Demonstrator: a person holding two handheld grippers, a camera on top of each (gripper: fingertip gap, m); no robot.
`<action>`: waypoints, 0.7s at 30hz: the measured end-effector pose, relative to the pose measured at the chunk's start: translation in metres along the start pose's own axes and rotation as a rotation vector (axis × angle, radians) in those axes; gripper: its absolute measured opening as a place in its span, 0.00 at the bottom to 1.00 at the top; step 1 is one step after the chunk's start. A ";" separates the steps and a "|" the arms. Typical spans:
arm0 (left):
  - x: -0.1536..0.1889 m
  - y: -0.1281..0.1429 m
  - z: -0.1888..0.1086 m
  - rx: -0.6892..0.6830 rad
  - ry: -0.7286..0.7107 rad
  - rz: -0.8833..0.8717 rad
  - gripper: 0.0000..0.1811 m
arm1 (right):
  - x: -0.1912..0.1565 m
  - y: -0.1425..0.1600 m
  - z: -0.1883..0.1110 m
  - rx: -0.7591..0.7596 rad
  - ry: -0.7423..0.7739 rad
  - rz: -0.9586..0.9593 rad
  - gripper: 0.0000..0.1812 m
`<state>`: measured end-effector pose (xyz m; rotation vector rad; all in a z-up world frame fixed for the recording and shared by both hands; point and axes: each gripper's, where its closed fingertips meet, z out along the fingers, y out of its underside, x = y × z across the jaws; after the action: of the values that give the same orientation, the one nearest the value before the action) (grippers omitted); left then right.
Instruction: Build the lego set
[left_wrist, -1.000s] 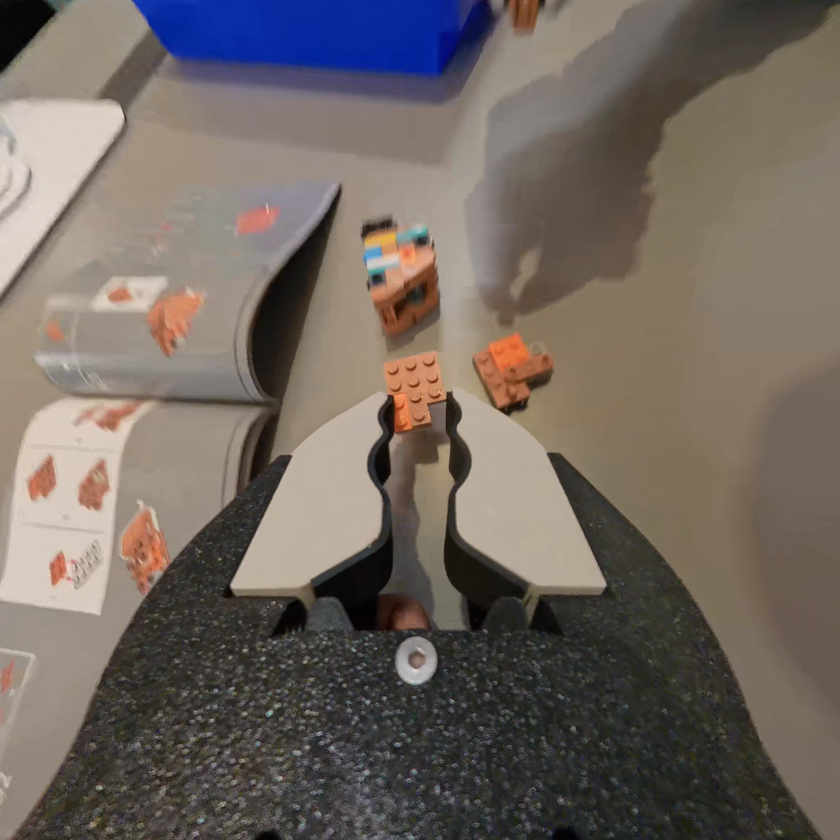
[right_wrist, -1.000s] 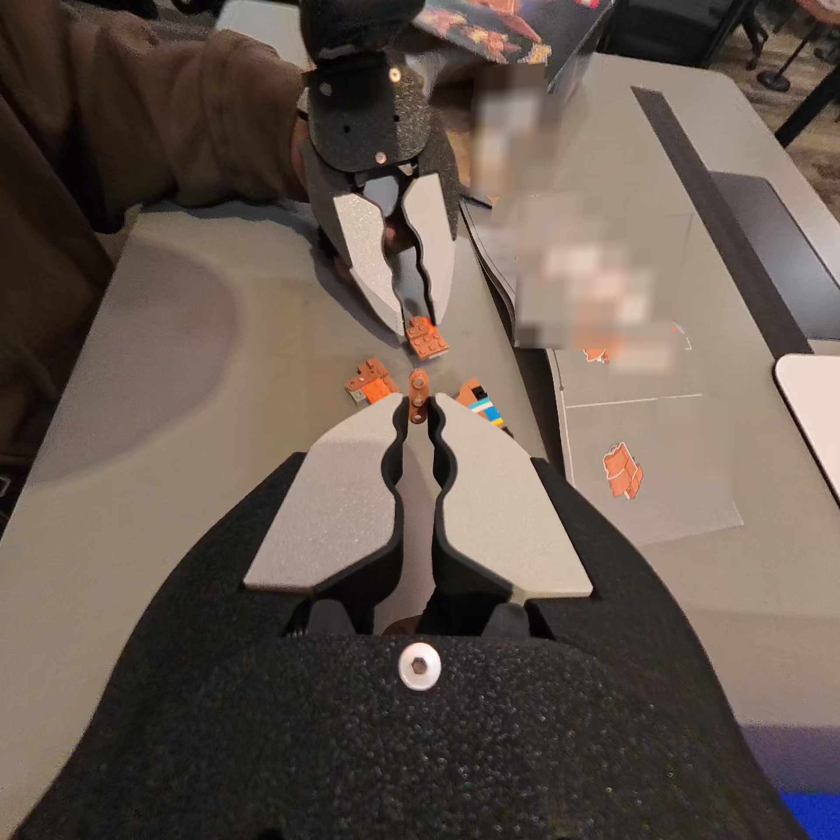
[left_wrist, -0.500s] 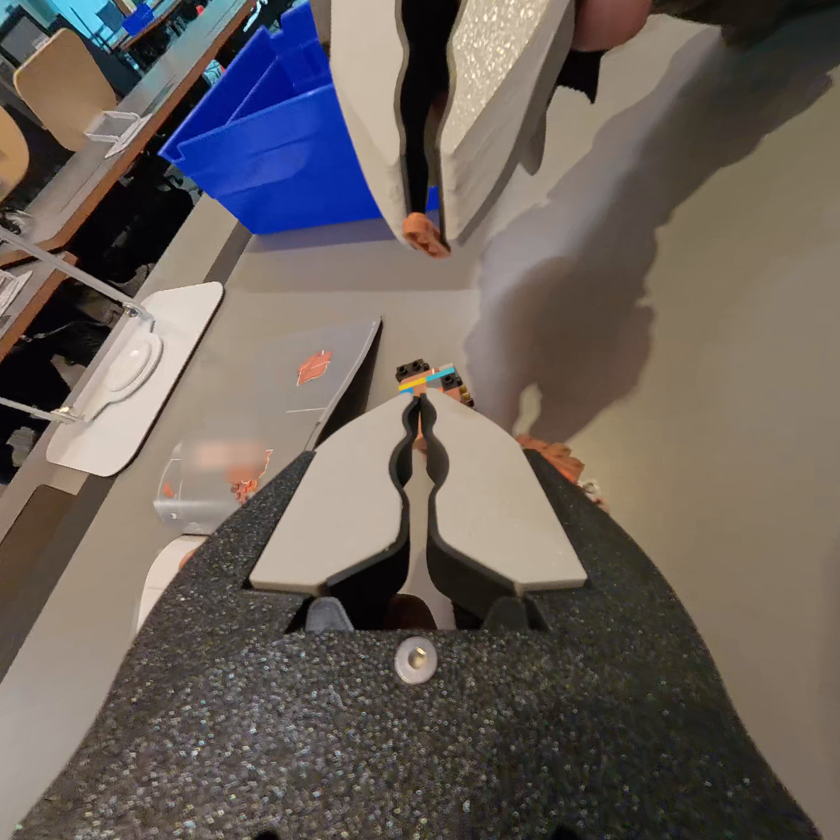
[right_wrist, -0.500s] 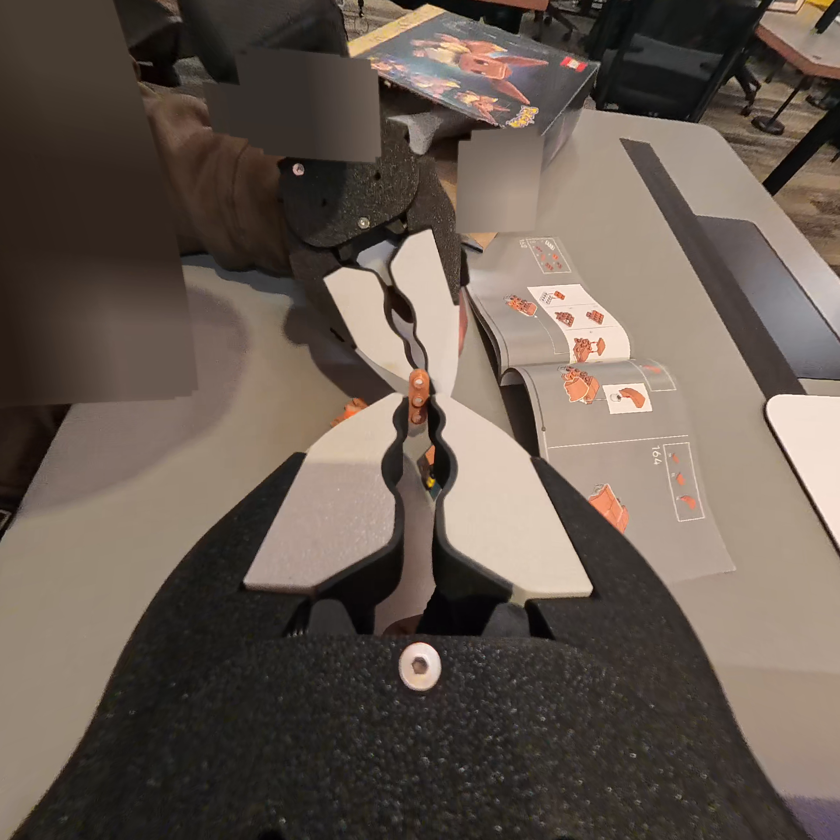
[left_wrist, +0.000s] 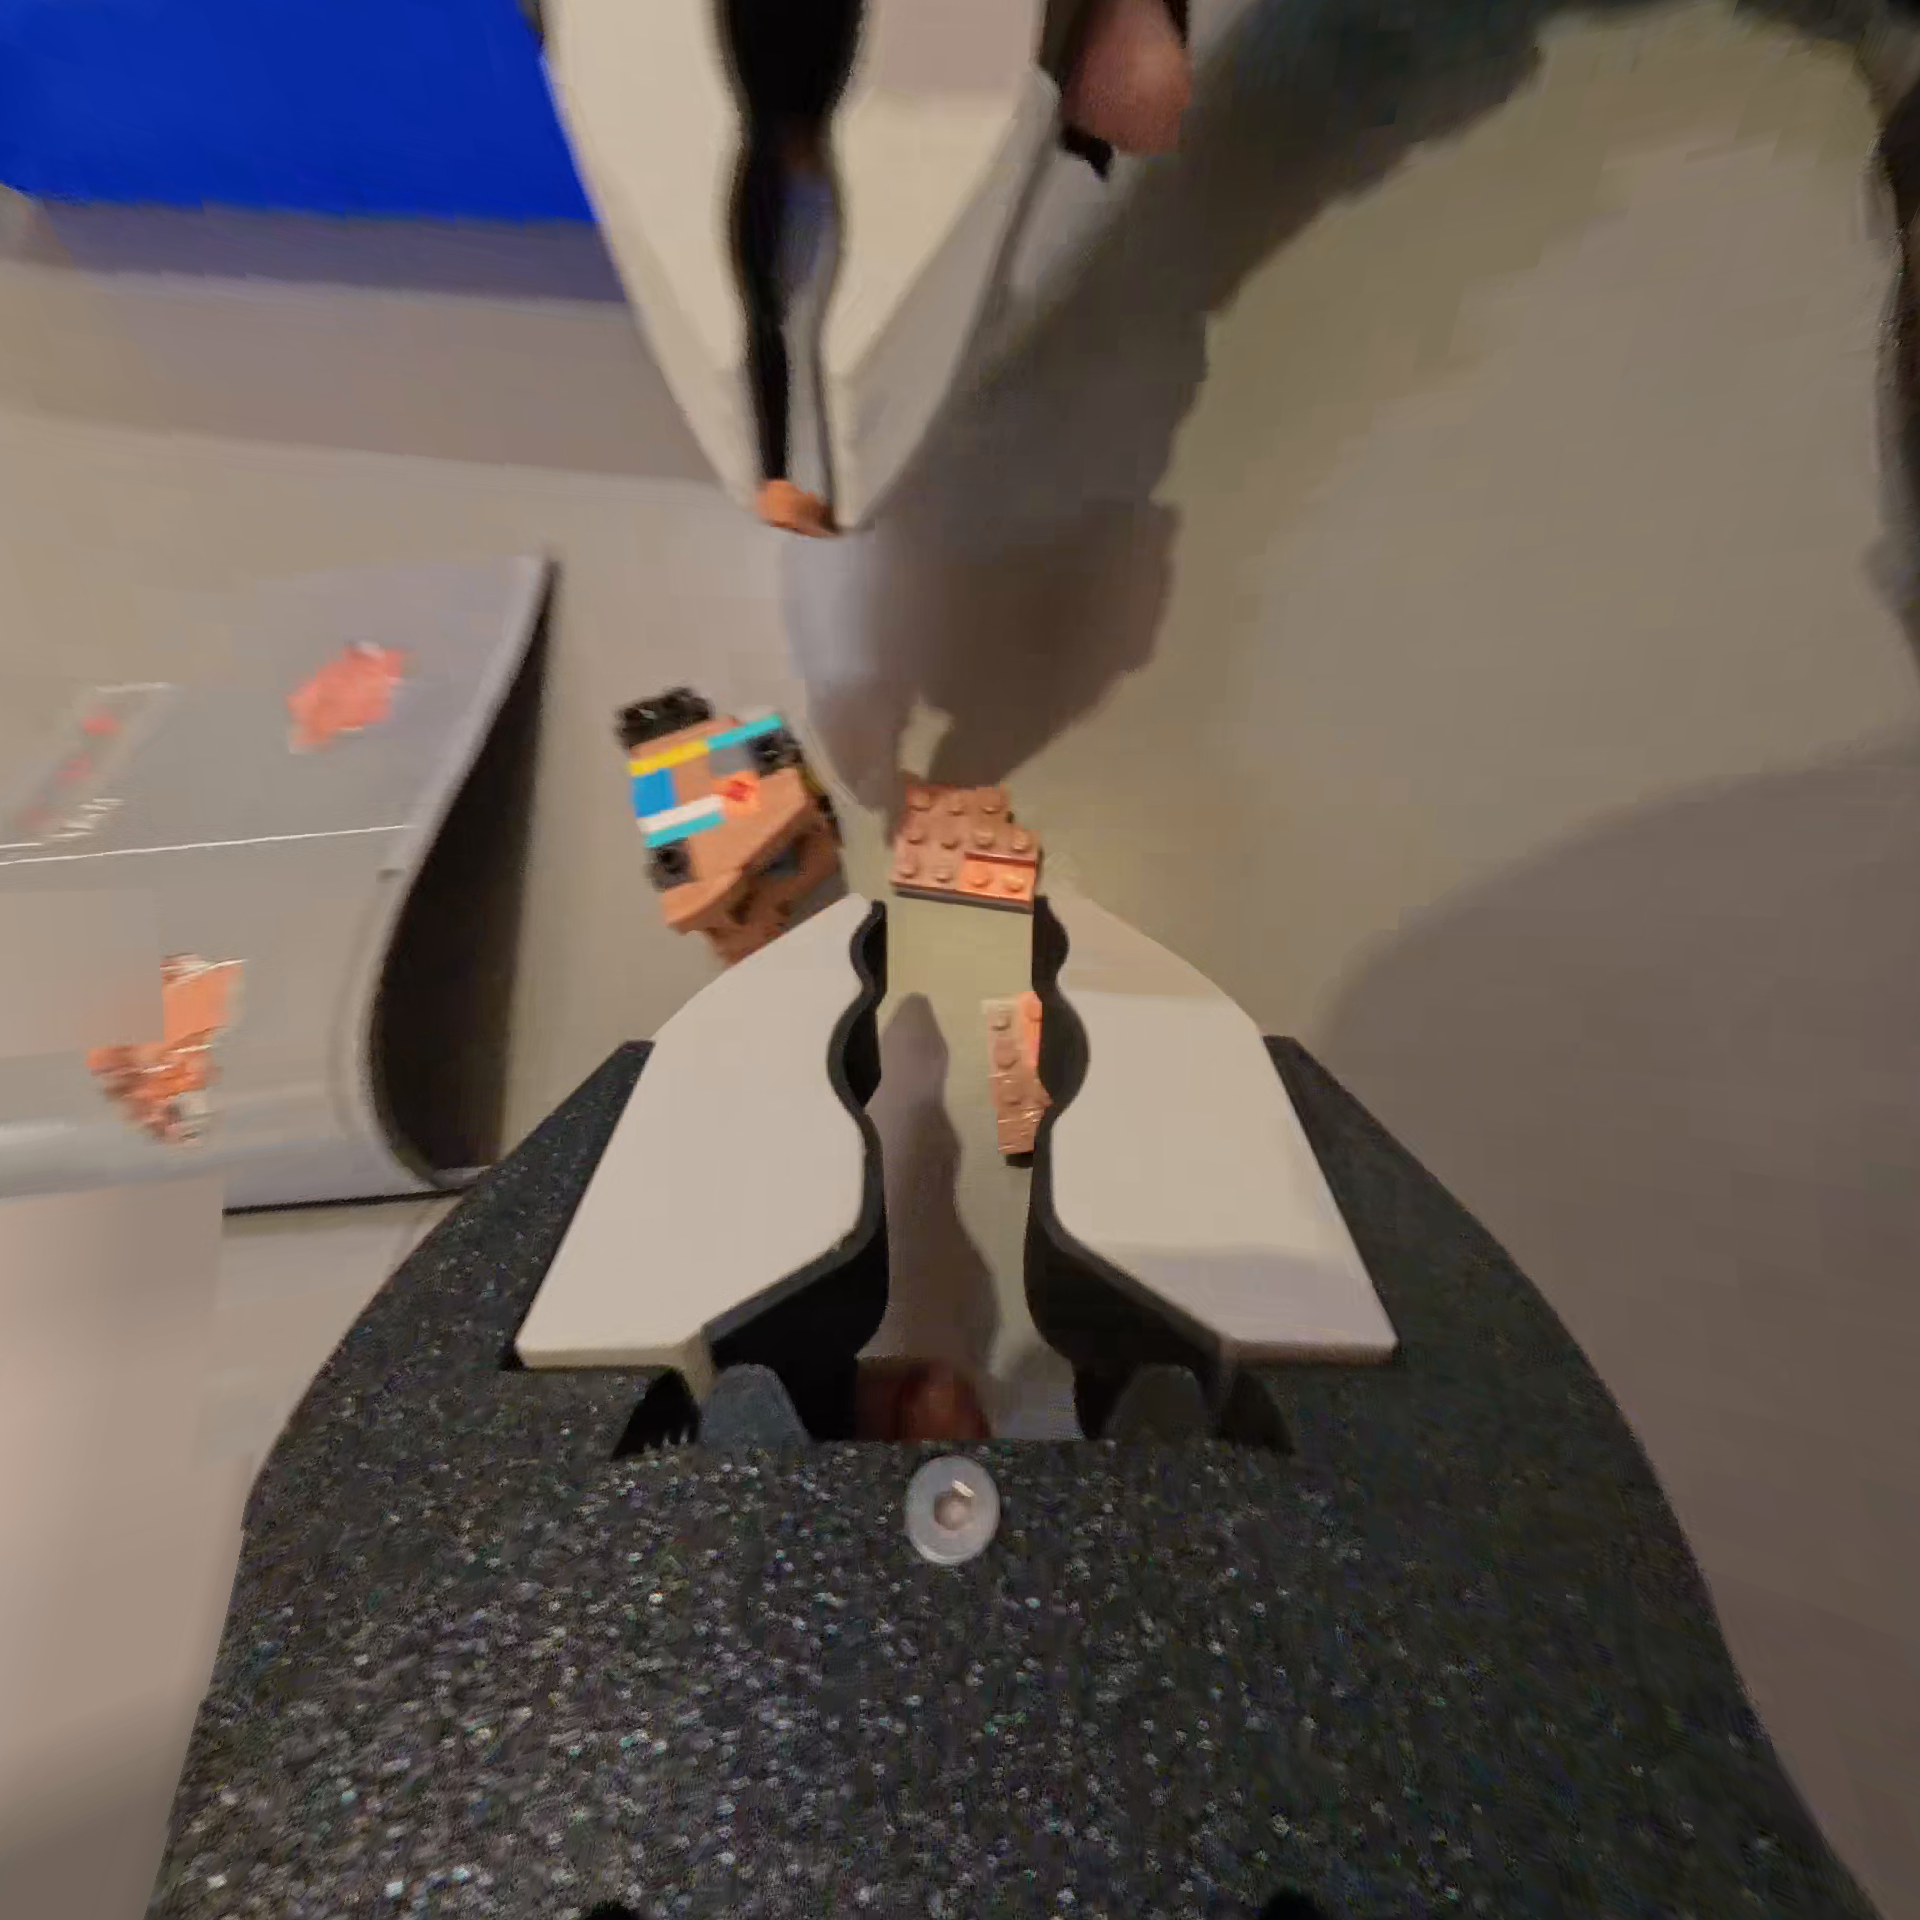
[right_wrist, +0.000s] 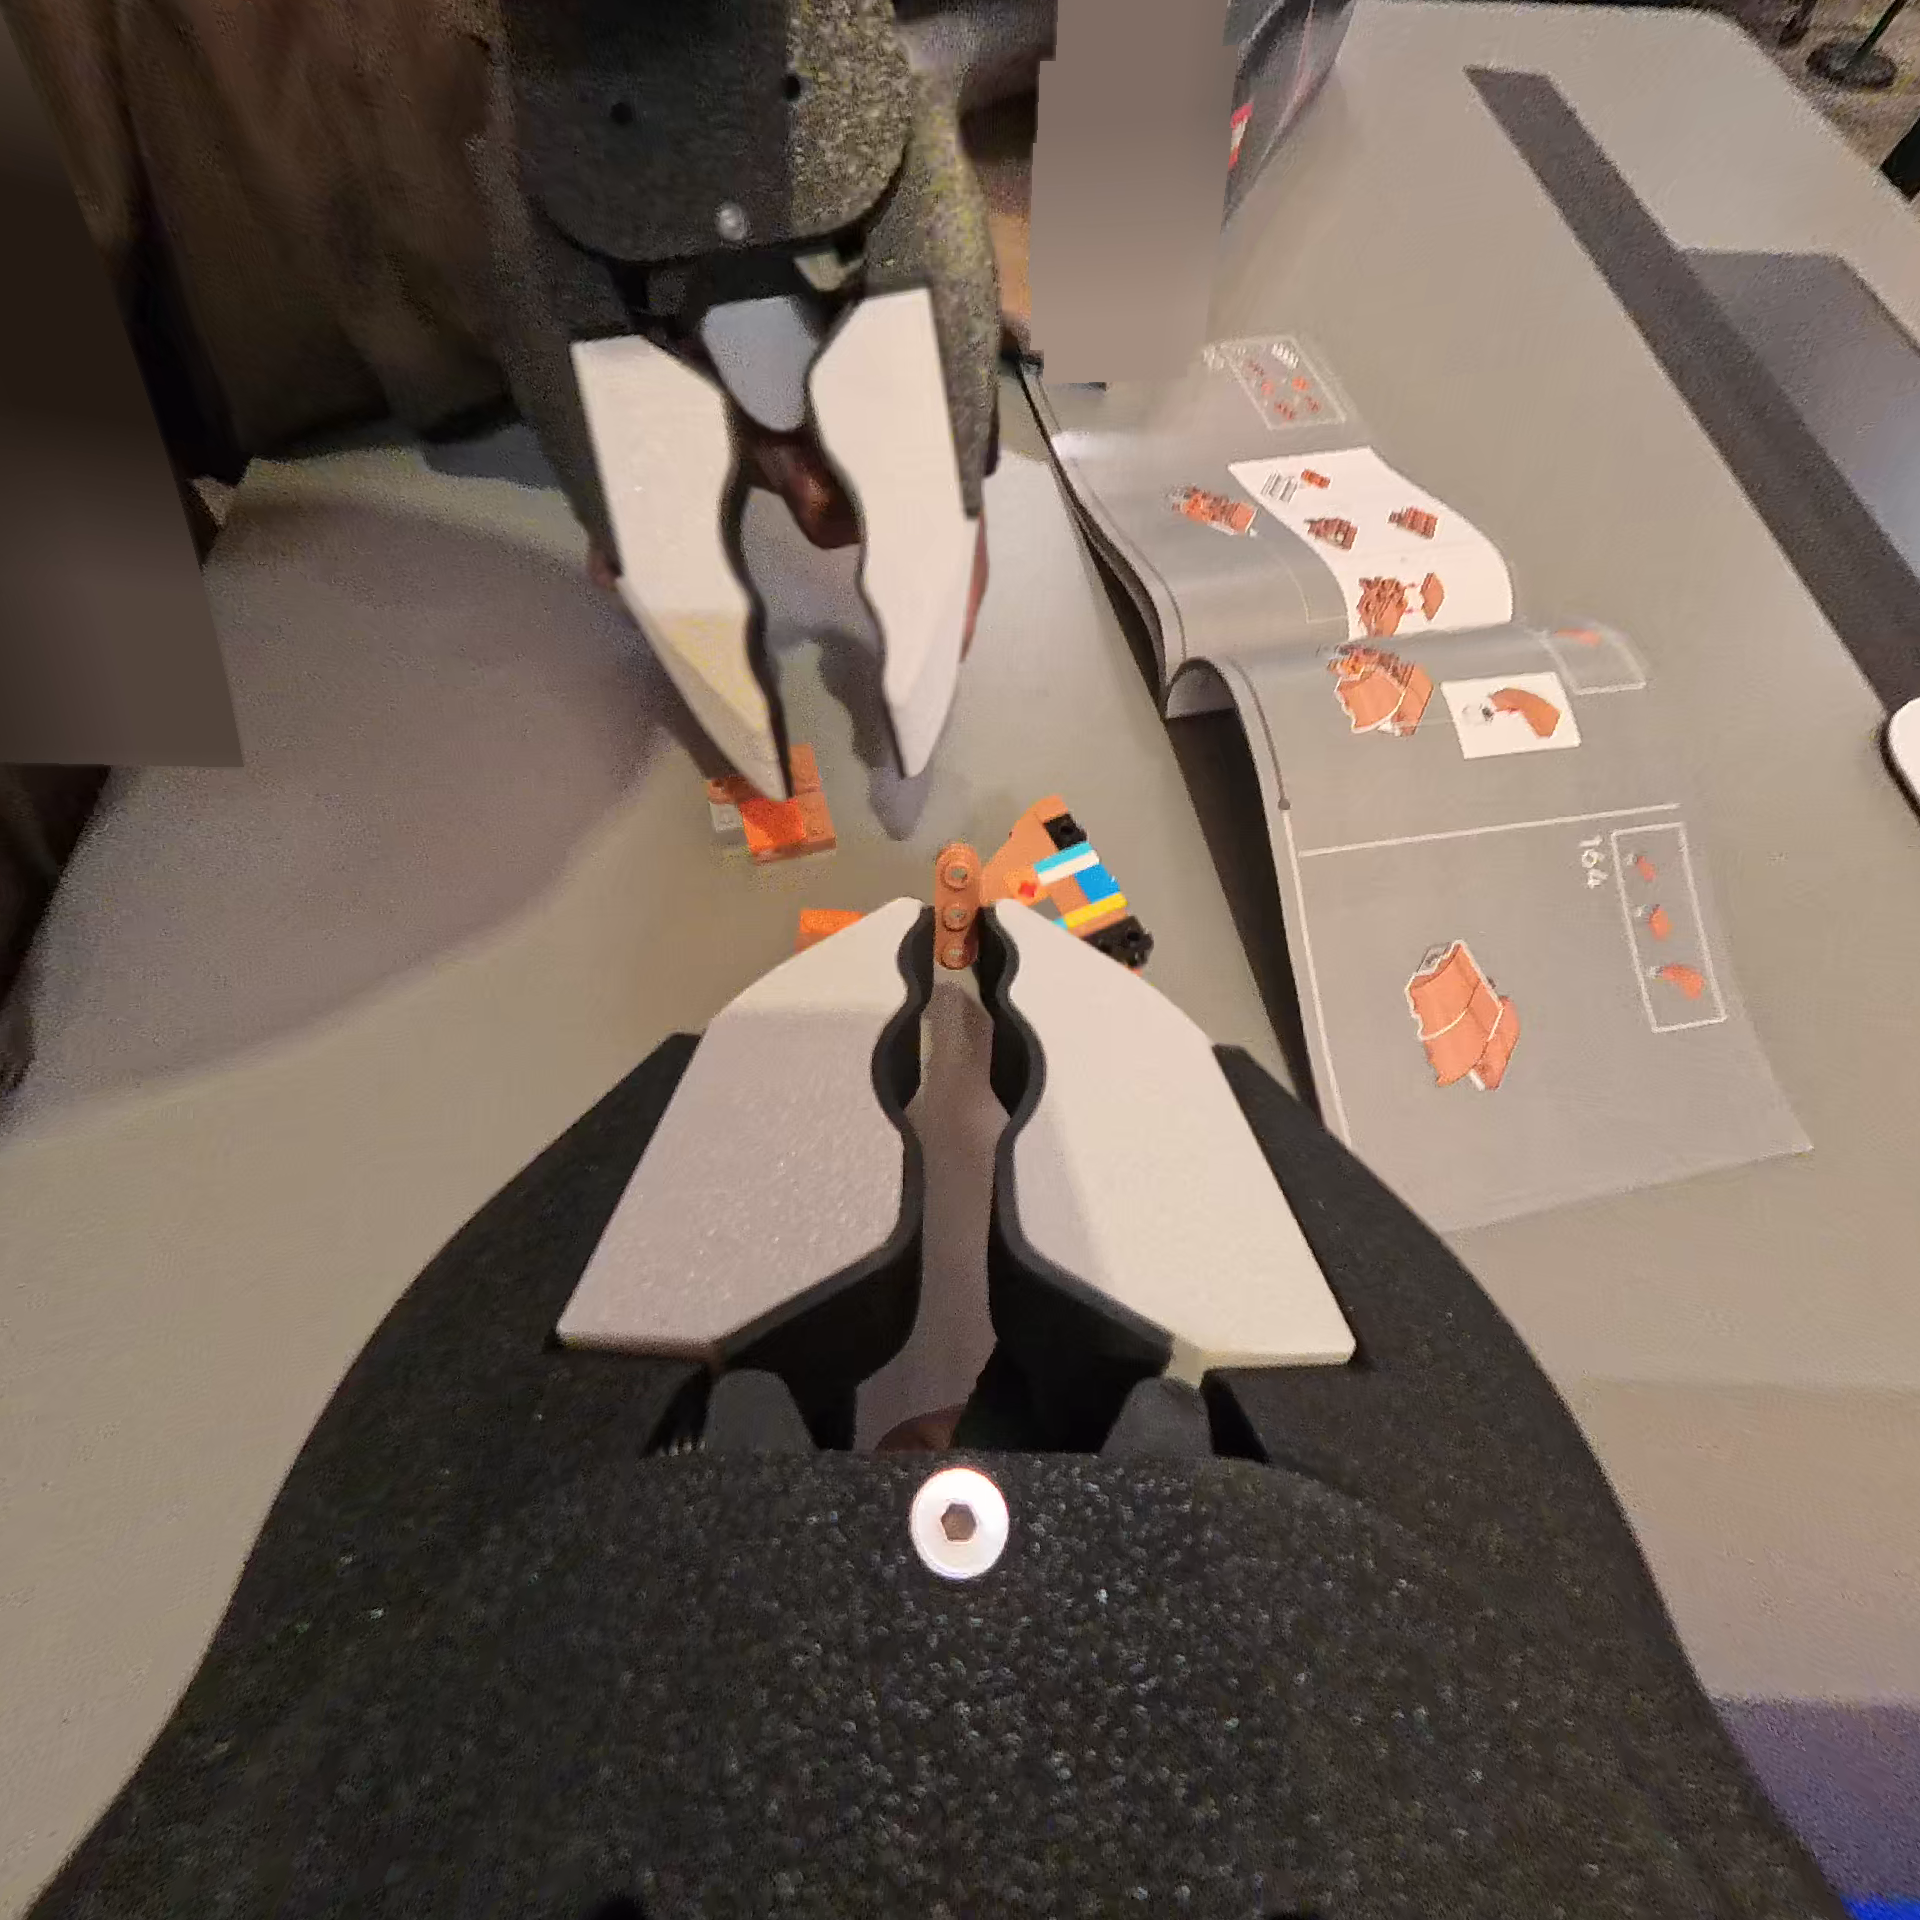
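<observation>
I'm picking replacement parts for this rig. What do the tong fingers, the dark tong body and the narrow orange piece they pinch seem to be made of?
In the right wrist view, the fingers look like matte grey plastic with a finely grained face and black edges. The tong body looks like coarse, speckled black plastic or foam; I cannot tell which. The narrow orange plate, pinched by the right tongs, looks like smooth, hard moulded plastic with round studs.

The left wrist view is motion-blurred. The blue plastic bin (left_wrist: 281, 104) is cut off by the top edge. The right hand-held gripper (left_wrist: 795, 509) hides all but the end of its small orange lego plate (left_wrist: 792, 507). A flat orange lego piece (left_wrist: 1016, 1070) is half hidden behind a finger (left_wrist: 1164, 1132) of the left hand-held gripper (left_wrist: 956, 920). The open grey instruction booklet (left_wrist: 260, 790) shows only smeared pictures.
</observation>
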<state>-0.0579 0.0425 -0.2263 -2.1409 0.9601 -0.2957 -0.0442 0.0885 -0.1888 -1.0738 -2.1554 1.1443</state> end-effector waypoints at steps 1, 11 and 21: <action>0.004 0.002 0.006 -0.040 0.004 0.003 0.15 | 0.000 0.004 0.001 -0.008 0.000 0.003 0.04; -0.002 0.012 0.027 -0.189 -0.035 -0.048 0.20 | -0.004 0.019 0.000 -0.028 -0.022 0.025 0.04; 0.005 0.001 0.031 -0.172 -0.034 -0.017 0.18 | -0.006 0.022 0.003 -0.033 -0.023 0.023 0.04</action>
<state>-0.0402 0.0552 -0.2489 -2.3038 0.9787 -0.1901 -0.0332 0.0902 -0.2093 -1.1076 -2.1919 1.1405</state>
